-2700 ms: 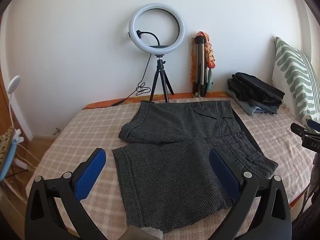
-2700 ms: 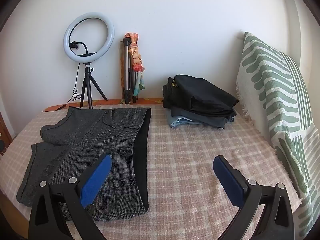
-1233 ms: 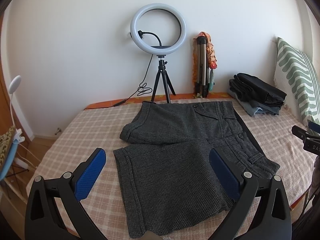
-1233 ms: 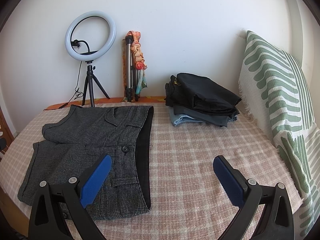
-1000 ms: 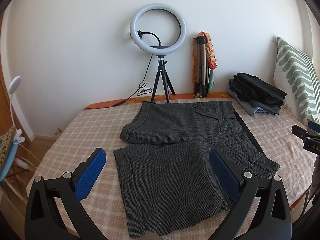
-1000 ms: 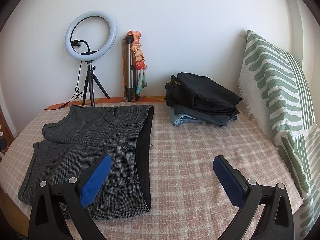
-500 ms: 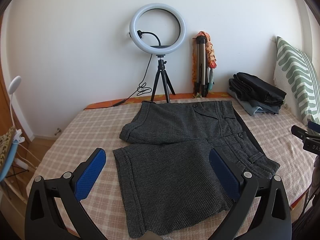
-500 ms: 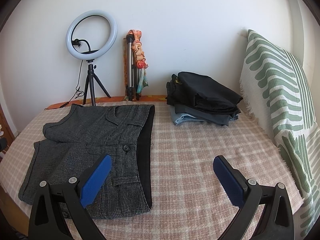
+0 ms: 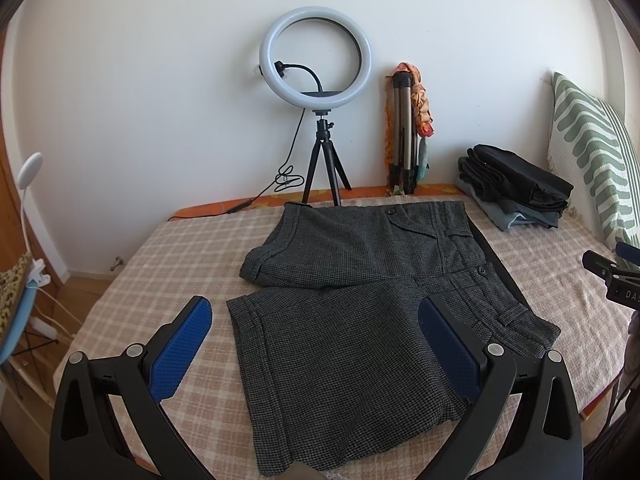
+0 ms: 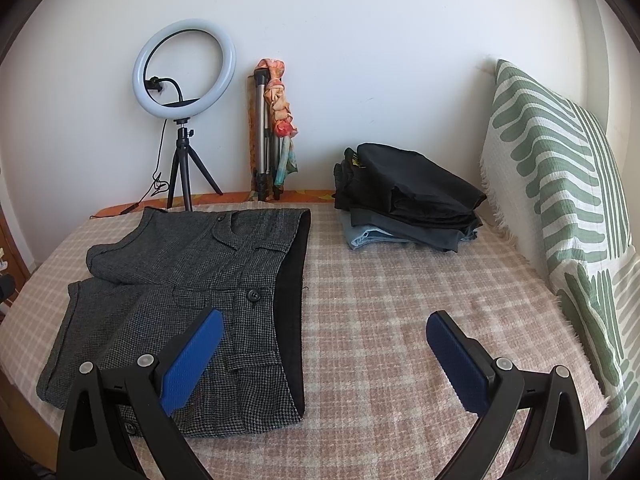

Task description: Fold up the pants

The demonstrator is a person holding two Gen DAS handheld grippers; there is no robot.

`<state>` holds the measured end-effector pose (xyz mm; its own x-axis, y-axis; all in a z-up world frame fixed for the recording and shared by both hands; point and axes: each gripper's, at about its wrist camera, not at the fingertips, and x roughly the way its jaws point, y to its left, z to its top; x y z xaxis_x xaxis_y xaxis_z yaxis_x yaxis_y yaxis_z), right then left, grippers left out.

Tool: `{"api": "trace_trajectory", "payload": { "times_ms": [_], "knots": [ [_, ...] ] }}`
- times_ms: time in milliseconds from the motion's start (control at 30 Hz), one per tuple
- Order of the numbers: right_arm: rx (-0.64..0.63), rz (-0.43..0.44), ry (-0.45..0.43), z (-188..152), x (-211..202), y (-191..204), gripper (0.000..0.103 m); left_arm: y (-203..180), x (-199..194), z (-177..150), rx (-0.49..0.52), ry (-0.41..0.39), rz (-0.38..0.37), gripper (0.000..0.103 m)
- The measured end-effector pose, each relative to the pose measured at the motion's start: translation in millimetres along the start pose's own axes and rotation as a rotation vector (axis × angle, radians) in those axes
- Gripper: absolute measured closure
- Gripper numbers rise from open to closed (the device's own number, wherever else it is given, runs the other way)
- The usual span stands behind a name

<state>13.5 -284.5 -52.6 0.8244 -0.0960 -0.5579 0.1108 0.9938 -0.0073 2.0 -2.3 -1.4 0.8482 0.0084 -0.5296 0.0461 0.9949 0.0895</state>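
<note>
Grey checked shorts (image 9: 360, 300) lie spread flat on the plaid-covered bed (image 9: 180, 256), waistband to the right, legs to the left. They also show in the right wrist view (image 10: 188, 292), with the dark waistband lining along their right edge. My left gripper (image 9: 316, 344) is open and empty, hovering above the near leg. My right gripper (image 10: 322, 354) is open and empty, above the bed just right of the waistband. Its tip also shows at the right edge of the left wrist view (image 9: 612, 272).
A stack of folded dark clothes (image 10: 408, 196) sits at the back right of the bed. A green-striped pillow (image 10: 560, 208) leans on the right. A ring light on a tripod (image 9: 316, 76) and a folded tripod (image 9: 404, 128) stand against the wall.
Both views shift only slightly. The shorts lie as before and both grippers stay open.
</note>
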Motion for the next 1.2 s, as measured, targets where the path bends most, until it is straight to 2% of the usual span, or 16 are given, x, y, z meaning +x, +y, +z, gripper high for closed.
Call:
{"api": "trace_trajectory", "payload": {
  "times_ms": [433, 700, 900, 1067, 1200],
  "knots": [
    [-0.006, 0.001, 0.011, 0, 3, 1, 0.000, 1, 1, -3, 0.001, 0.005, 0.005, 0.000],
    [-0.014, -0.007, 0.011, -2, 1, -8, 0.000, 4, 4, -9, 0.039, 0.021, 0.005, 0.000],
    [-0.064, 0.041, 0.026, -3, 0, -7, 0.000, 14, 10, -10, 0.063, 0.060, -0.017, 0.000],
    [-0.162, 0.107, 0.029, -9, -1, 3, 0.000, 26, 7, -11, 0.120, 0.112, -0.110, 0.002],
    [-0.197, 0.219, 0.026, -13, -2, 7, 0.000, 39, 2, -17, 0.211, 0.129, -0.079, 0.010]
  ]
}}
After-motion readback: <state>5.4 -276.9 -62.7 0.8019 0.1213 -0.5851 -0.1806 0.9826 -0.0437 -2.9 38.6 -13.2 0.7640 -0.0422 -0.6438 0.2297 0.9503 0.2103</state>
